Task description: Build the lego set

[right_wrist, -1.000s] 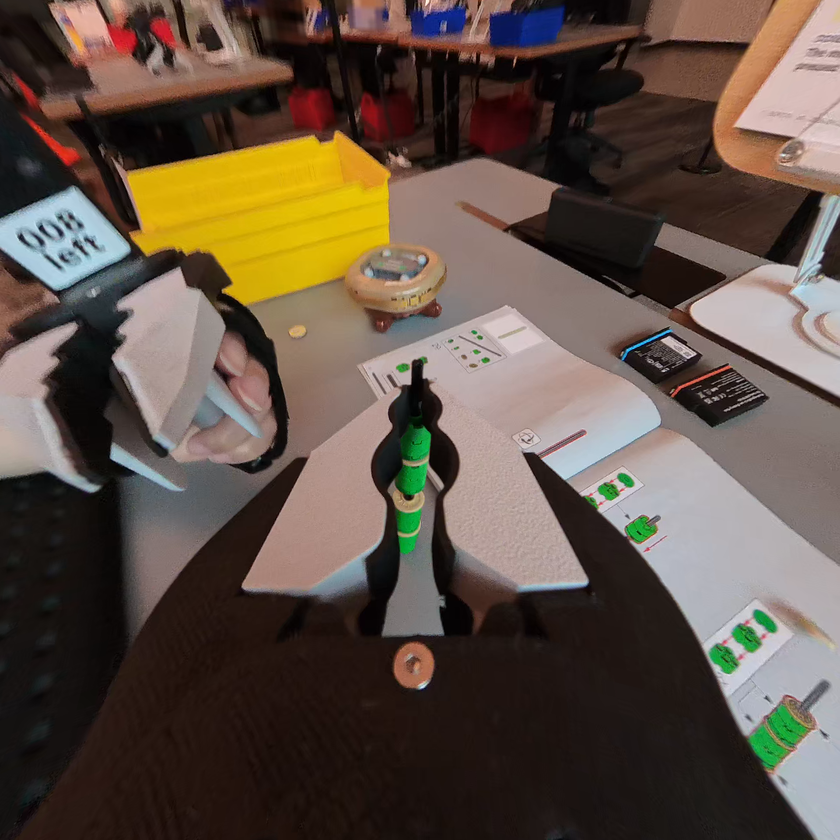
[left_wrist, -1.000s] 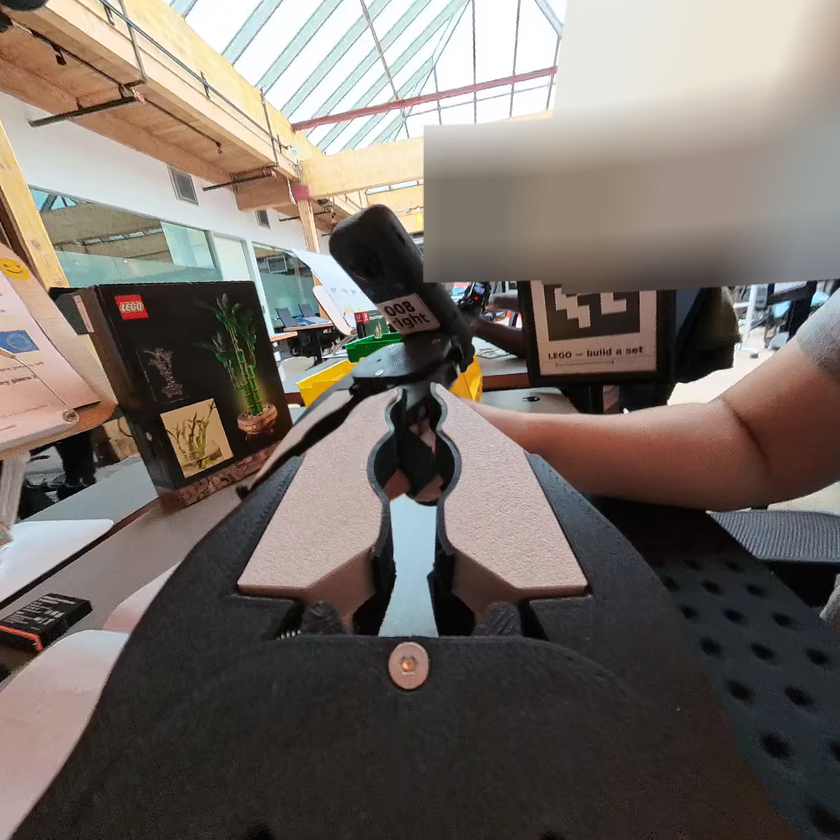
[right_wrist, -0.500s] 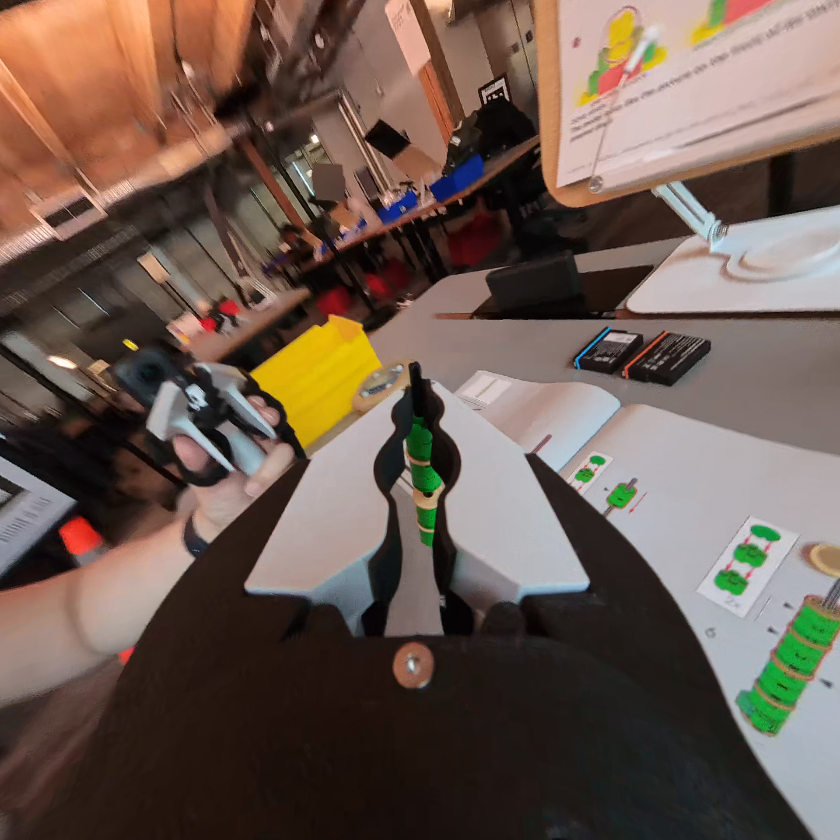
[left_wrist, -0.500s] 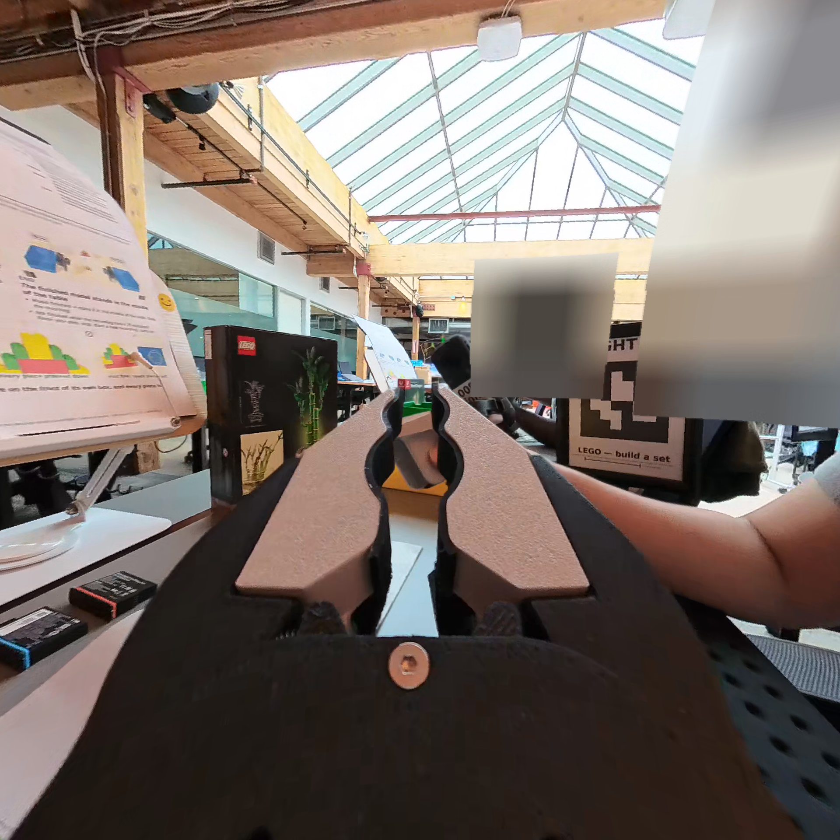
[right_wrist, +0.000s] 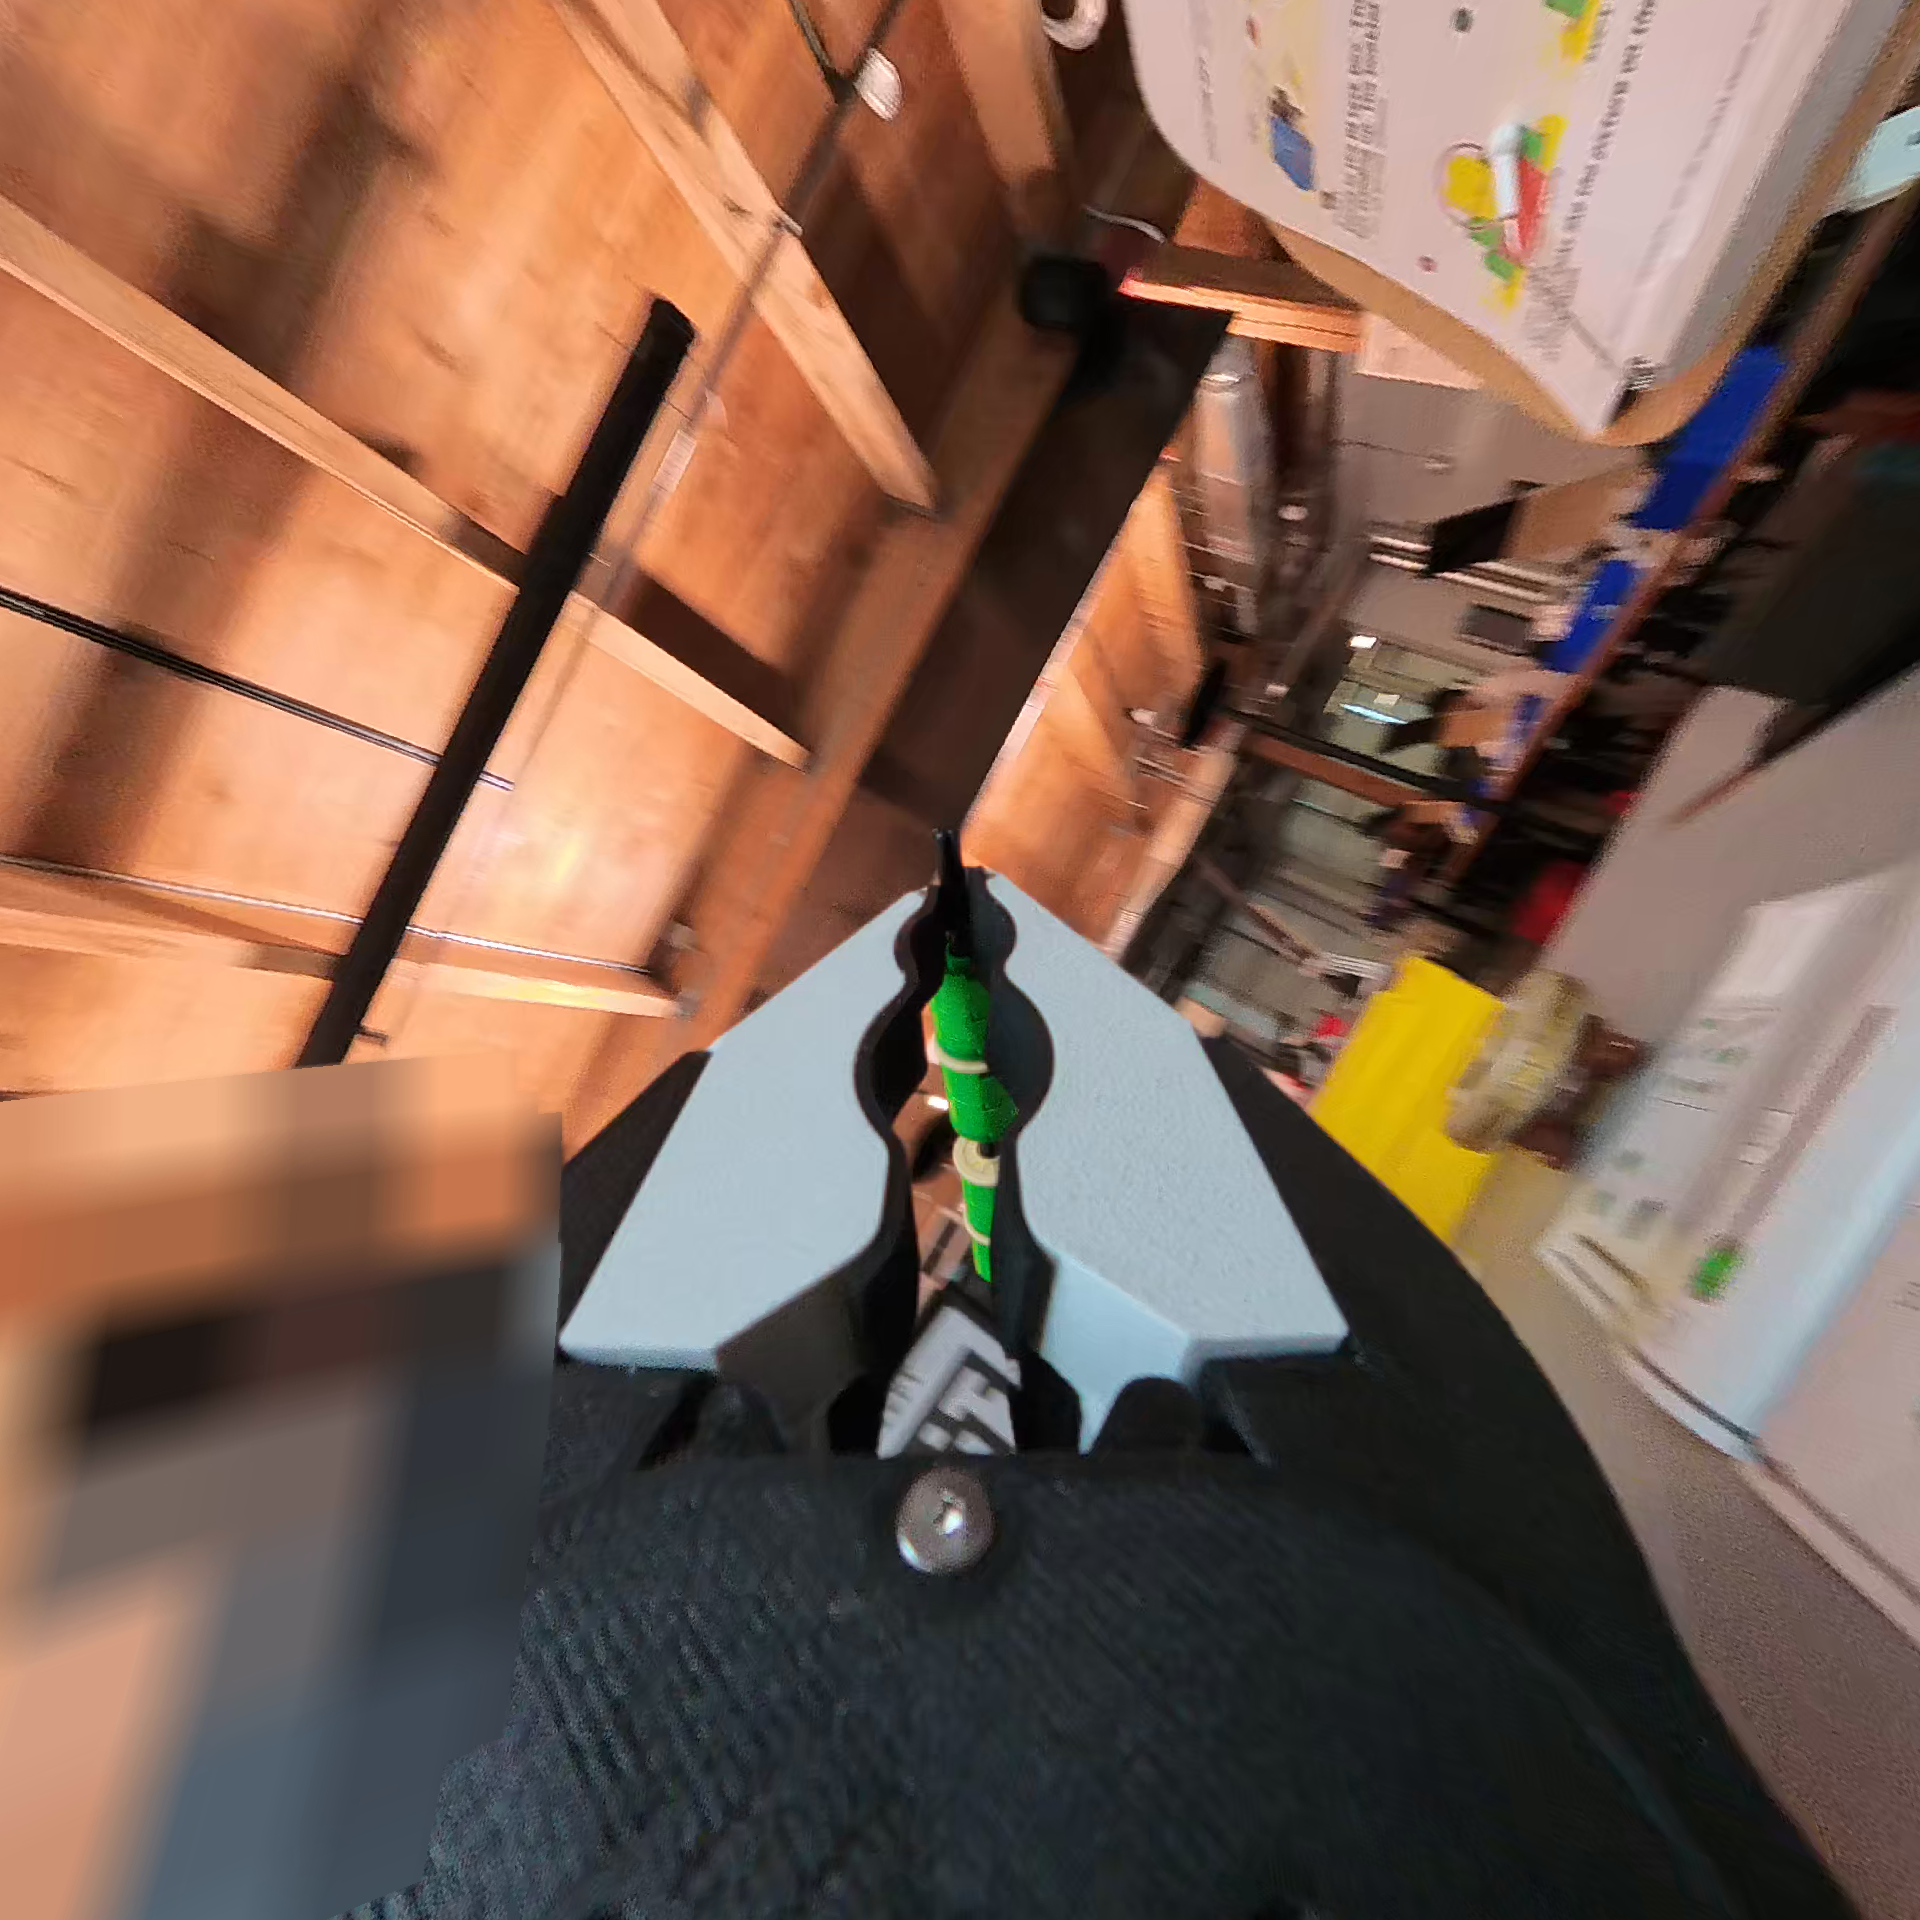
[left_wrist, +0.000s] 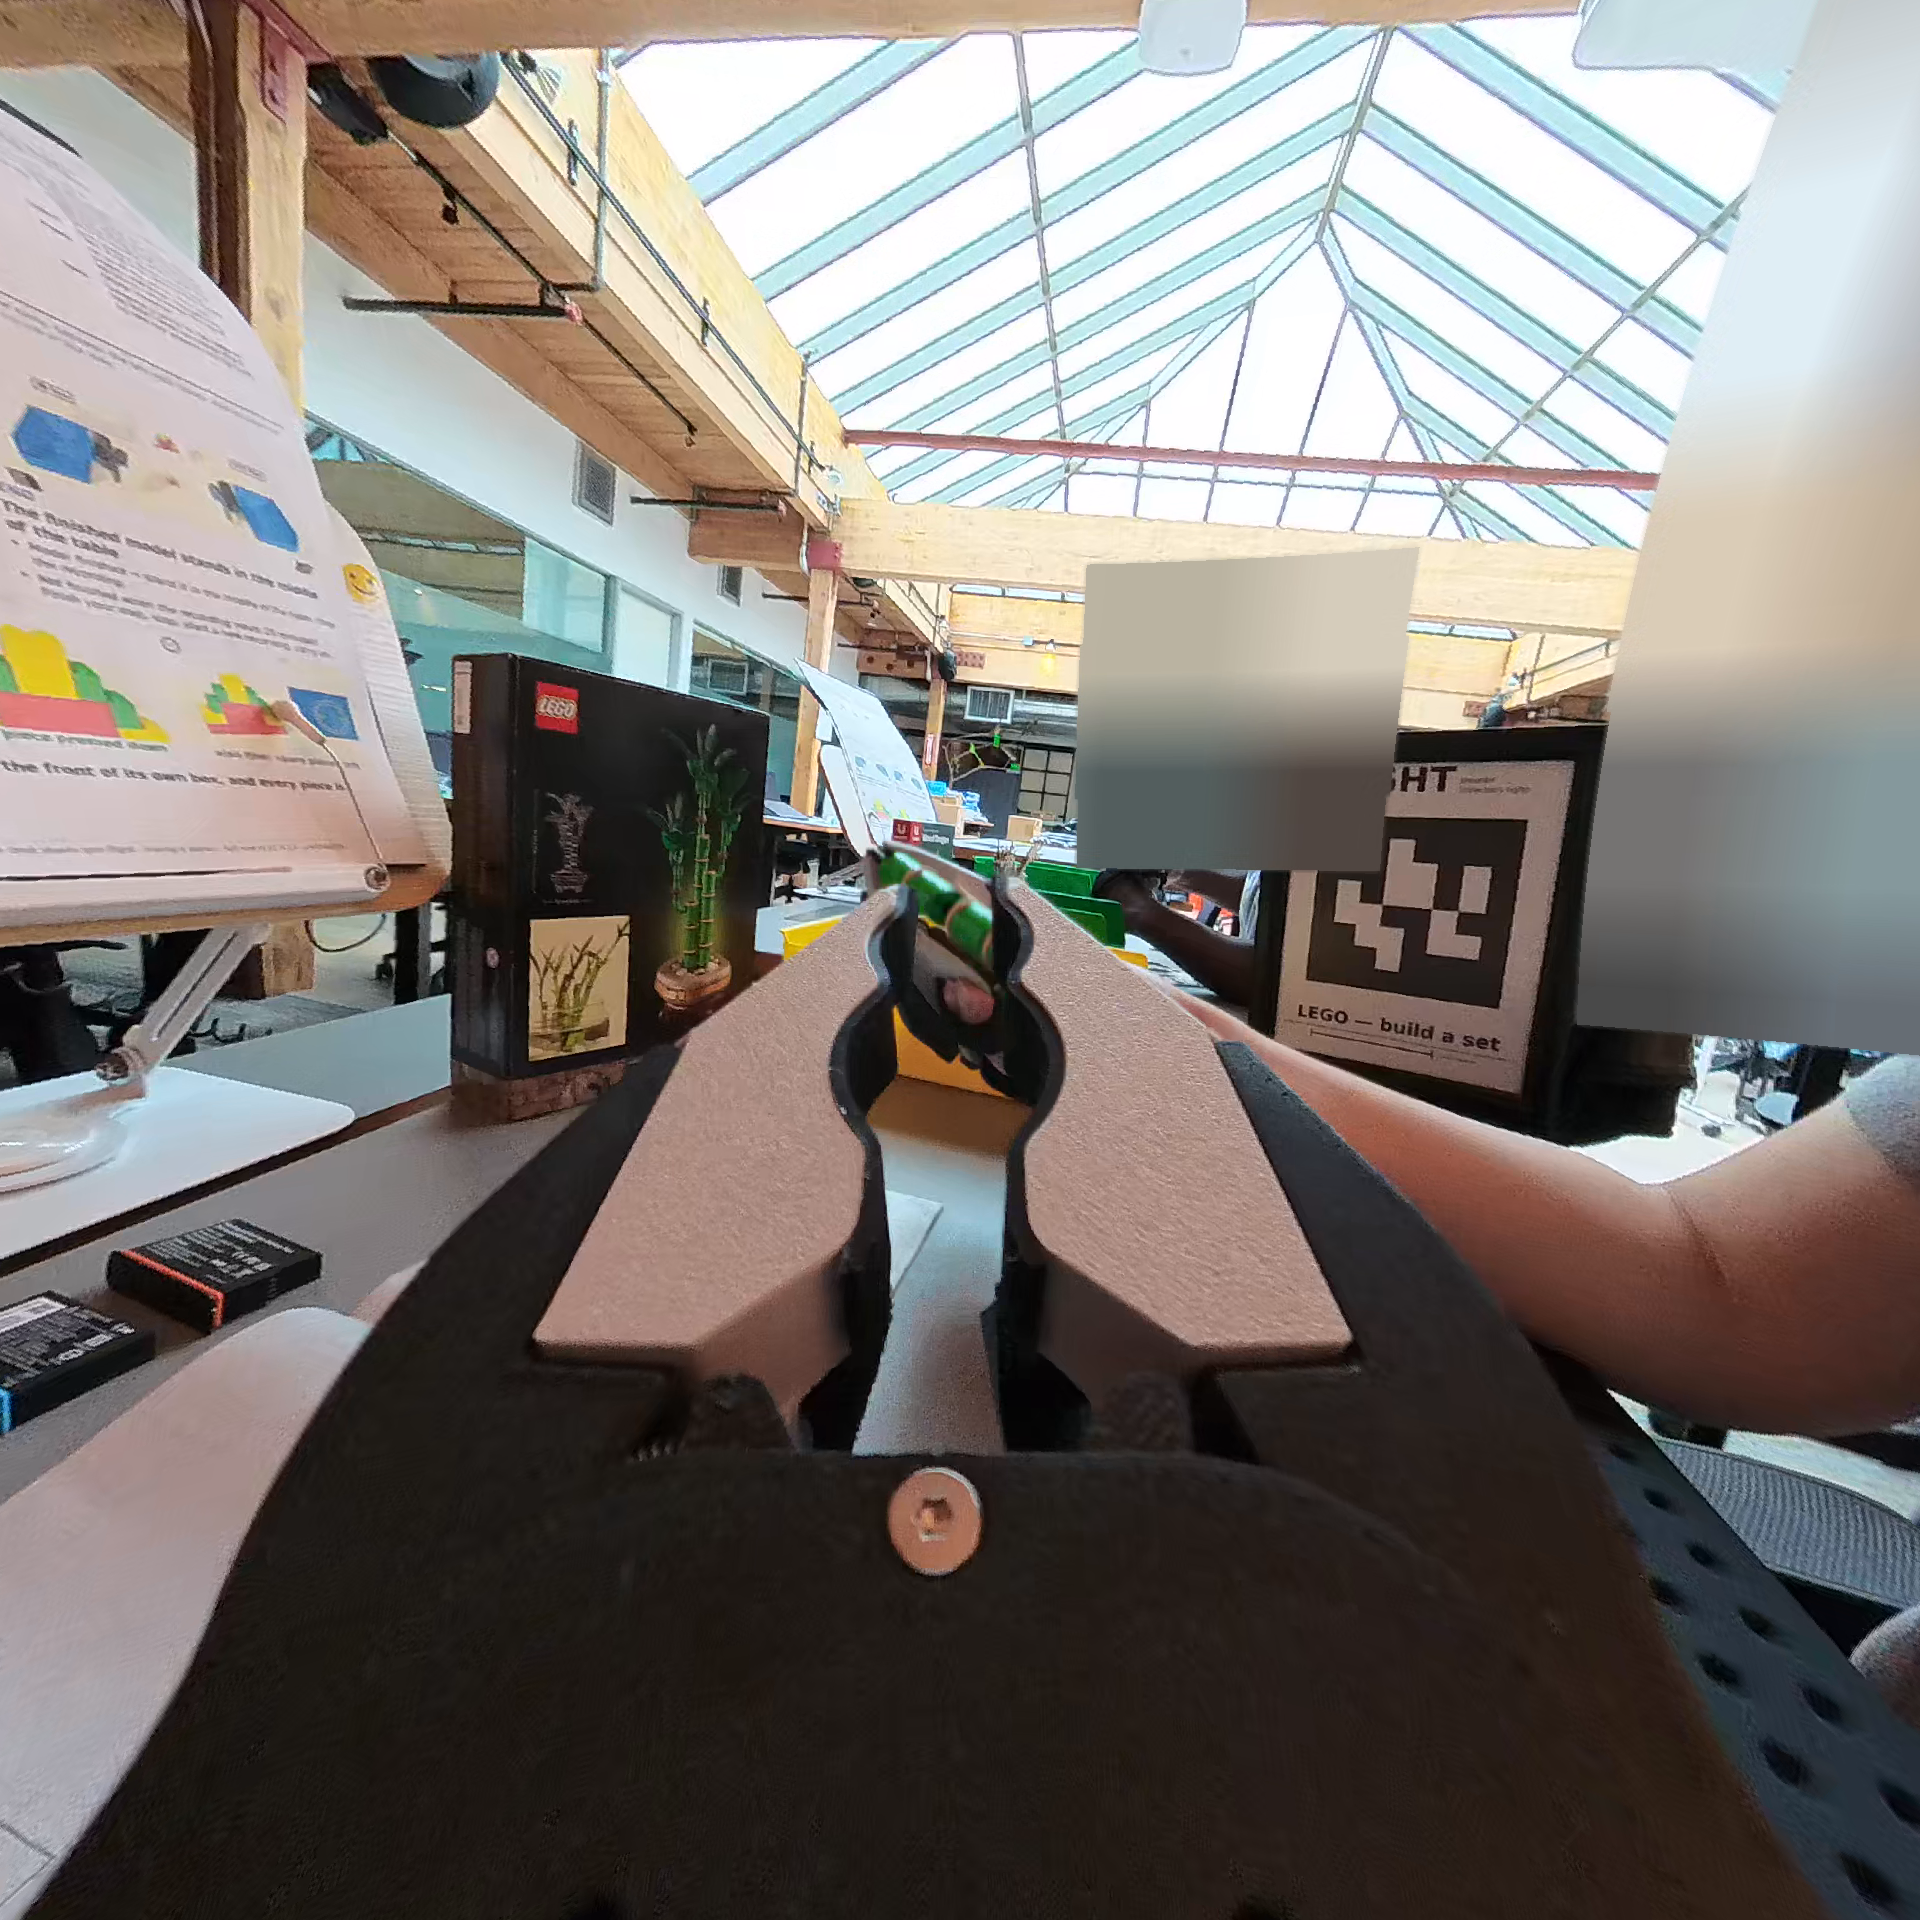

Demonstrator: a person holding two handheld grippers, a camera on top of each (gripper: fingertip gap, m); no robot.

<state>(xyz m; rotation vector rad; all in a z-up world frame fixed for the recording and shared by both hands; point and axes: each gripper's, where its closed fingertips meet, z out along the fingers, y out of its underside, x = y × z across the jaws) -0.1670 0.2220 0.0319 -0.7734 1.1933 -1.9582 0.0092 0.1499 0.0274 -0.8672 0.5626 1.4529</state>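
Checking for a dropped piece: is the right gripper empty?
No, the right gripper is shut on the green bamboo stalk, which runs lengthwise between its fingers.

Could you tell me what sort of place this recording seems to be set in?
Probably a shared workshop or maker space: a glazed skylight roof on timber beams, rows of worktables with yellow storage bins, and a black boxed bamboo building set standing on the grey table.

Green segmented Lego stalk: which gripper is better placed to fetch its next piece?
Left, probably: the left gripper is open and empty; the right gripper is shut on the green segmented Lego stalk.
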